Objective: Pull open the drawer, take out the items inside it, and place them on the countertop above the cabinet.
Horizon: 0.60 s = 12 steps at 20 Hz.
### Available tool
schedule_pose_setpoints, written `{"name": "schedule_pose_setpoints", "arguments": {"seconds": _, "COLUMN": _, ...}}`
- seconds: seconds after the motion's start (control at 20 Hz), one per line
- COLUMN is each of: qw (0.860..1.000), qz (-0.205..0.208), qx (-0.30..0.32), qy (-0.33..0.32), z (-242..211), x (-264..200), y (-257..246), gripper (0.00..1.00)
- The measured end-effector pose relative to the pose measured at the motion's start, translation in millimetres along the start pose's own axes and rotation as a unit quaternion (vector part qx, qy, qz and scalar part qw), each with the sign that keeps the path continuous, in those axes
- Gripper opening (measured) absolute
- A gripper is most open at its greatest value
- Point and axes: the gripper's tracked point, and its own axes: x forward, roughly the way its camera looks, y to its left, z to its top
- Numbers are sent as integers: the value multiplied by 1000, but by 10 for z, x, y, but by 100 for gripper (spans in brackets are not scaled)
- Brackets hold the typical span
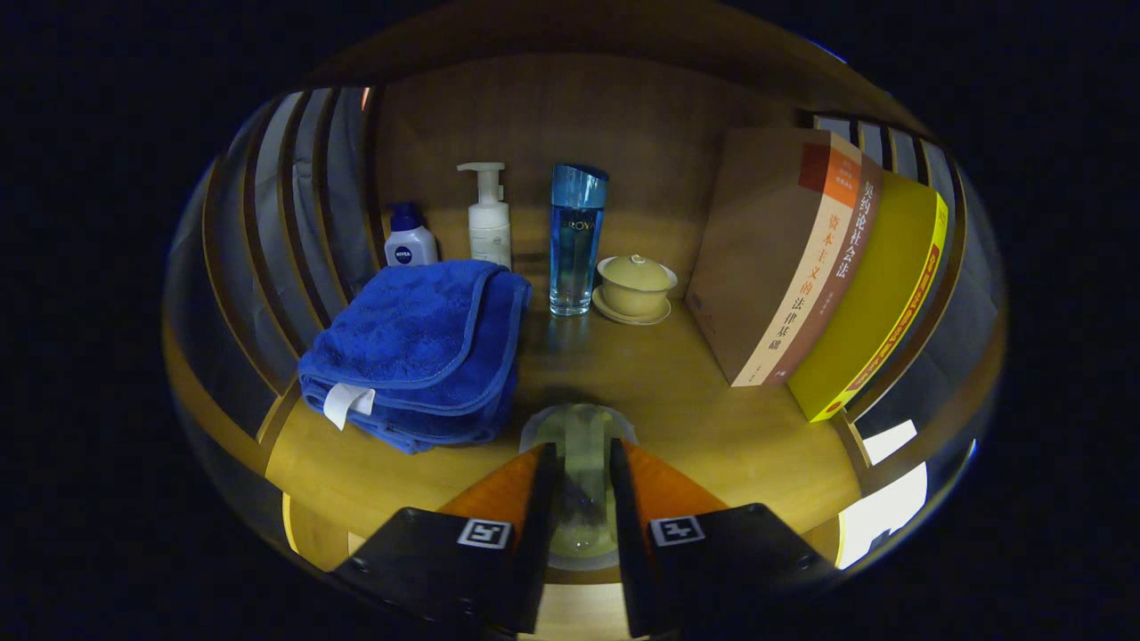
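On the countertop, three books lean at the right edge and a folded blue towel lies at the left. At the back stand three bottles (tallest blue) and a lidded cup. At the front edge, the gripper clamps what looks like a clear glass.

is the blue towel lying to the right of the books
No, the folded blue towel lies left of the tall blue bottle, while the books lean at the right.

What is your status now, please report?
Gripper shut on clear glass item, over countertop. Blue towel left of fingers, books right. Landing spot open.
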Motion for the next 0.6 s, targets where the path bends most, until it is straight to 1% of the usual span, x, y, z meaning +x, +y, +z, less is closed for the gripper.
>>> {"name": "schedule_pose_setpoints", "arguments": {"seconds": 0.4, "qw": 1000, "qz": 7, "qx": 2, "qy": -3, "z": 29, "x": -82, "y": 18, "gripper": 97}}
{"name": "schedule_pose_setpoints", "arguments": {"seconds": 0.45, "qw": 1000, "qz": 9, "qx": 3, "qy": -8, "z": 56, "x": -91, "y": 17, "gripper": 99}}
{"name": "schedule_pose_setpoints", "arguments": {"seconds": 0.6, "qw": 999, "qz": 11, "qx": 2, "qy": -30, "z": 188, "x": -317, "y": 37, "gripper": 99}}
